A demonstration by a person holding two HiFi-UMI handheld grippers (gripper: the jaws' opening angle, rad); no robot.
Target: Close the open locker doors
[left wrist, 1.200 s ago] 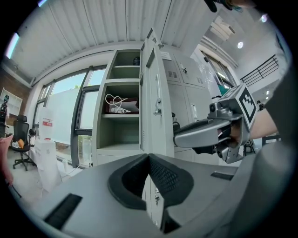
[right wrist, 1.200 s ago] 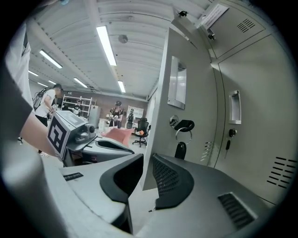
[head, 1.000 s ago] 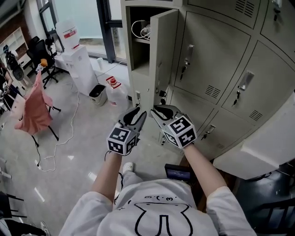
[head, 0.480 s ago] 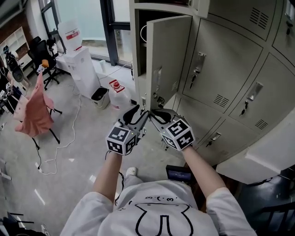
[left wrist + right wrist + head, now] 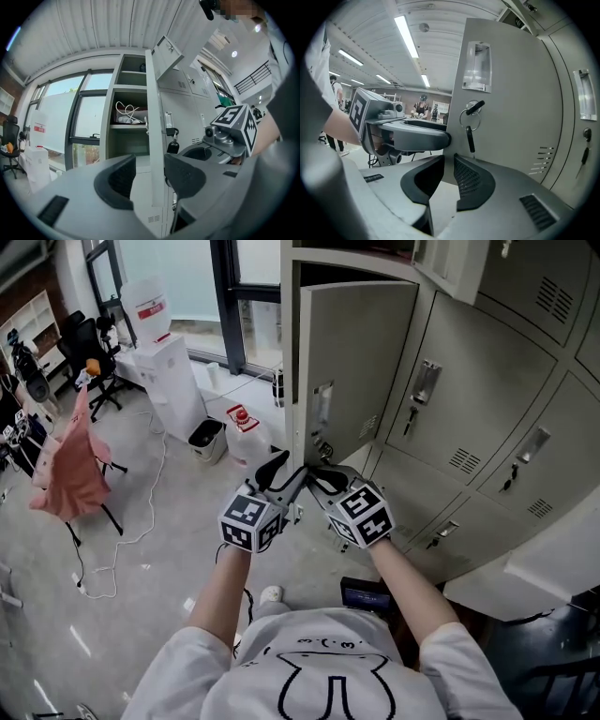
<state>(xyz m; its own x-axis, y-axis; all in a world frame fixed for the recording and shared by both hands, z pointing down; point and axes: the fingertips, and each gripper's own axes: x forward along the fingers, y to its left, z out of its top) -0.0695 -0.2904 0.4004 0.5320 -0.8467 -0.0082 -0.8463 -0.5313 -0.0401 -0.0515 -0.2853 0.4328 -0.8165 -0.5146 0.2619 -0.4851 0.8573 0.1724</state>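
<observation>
A pale grey locker door [image 5: 361, 371] stands ajar from the bank of lockers [image 5: 506, 409], with a key [image 5: 471, 136] hanging from its lock. Both grippers are at its lower free edge. My right gripper [image 5: 322, 478] is shut on that edge, the door's [image 5: 511, 93] pale sheet filling the gap between the pads. My left gripper [image 5: 281, 476] is beside it; its jaws have just been opening and the door edge [image 5: 154, 140] lies between them, apart from the pads. Behind the door the open compartment [image 5: 126, 115] holds white cables. One locker higher, another door [image 5: 166, 56] hangs open.
To the left on the floor are a white water dispenser [image 5: 164, 371], a small bin [image 5: 206, 437], a red-capped jug [image 5: 246, 432] and a chair draped in pink cloth [image 5: 66, 465]. A dark device [image 5: 364, 594] lies by the person's feet. Shut lockers fill the right side.
The door has swung toward the lockers with both grippers at its edge, hiding most of the open compartment. The left jaws have spread wider.
</observation>
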